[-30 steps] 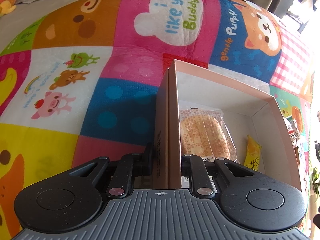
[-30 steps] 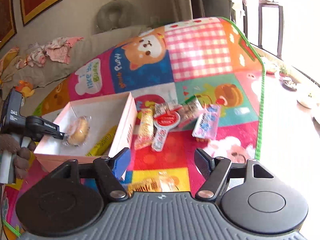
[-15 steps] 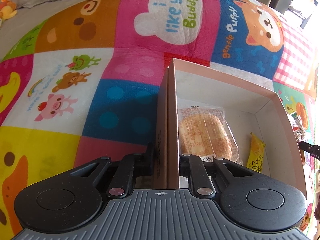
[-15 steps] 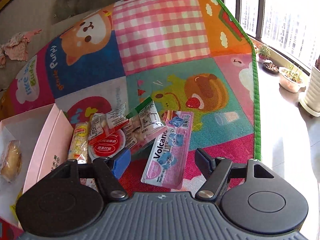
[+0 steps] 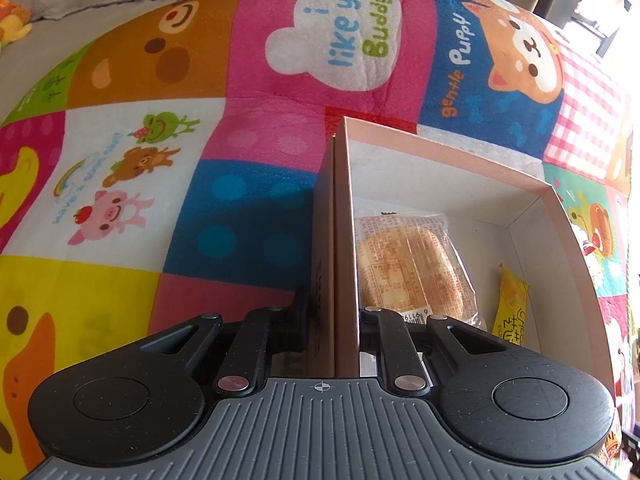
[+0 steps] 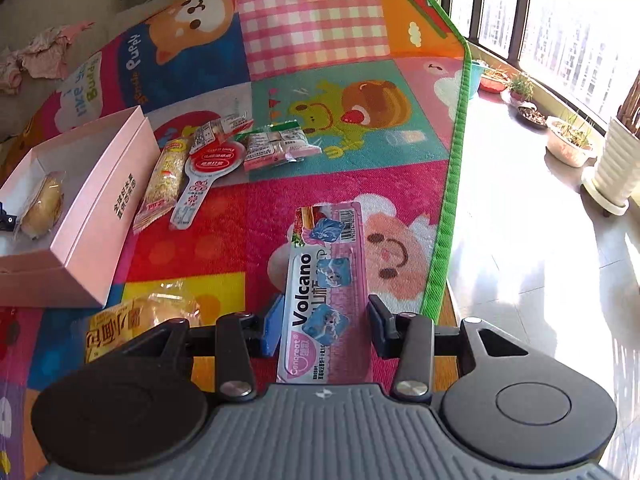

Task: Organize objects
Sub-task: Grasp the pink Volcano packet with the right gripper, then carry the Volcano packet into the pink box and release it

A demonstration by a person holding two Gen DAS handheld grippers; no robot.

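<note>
Snack packs lie on a patchwork mat (image 6: pixel 248 264), to be sorted into a pink box (image 5: pixel 440 160).

Left claw (image 5: pixel 332 320): jaws nearly together, clamped on the near side wall of the box, one finger outside the wall and one inside. Just ahead of the inner finger, on the box floor, lies a wrapped bun (image 5: pixel 412 268). A yellow pack (image 5: pixel 510 304) lies to the right of it, also inside the box.

Right claw (image 6: pixel 324 326): jaws have just been closing. A pink Volcano pack (image 6: pixel 326 280) lies flat on the mat between them, its length running forward from the claw. The blue left pad (image 6: pixel 273 326) sits at the pack's left edge; whether the right pad touches the right edge cannot be told.

Left of this claw lies a yellow bun pack (image 6: pixel 132 324). Ahead and to the left, four more packs (image 6: pixel 224 160) cluster just beside the box.
</note>
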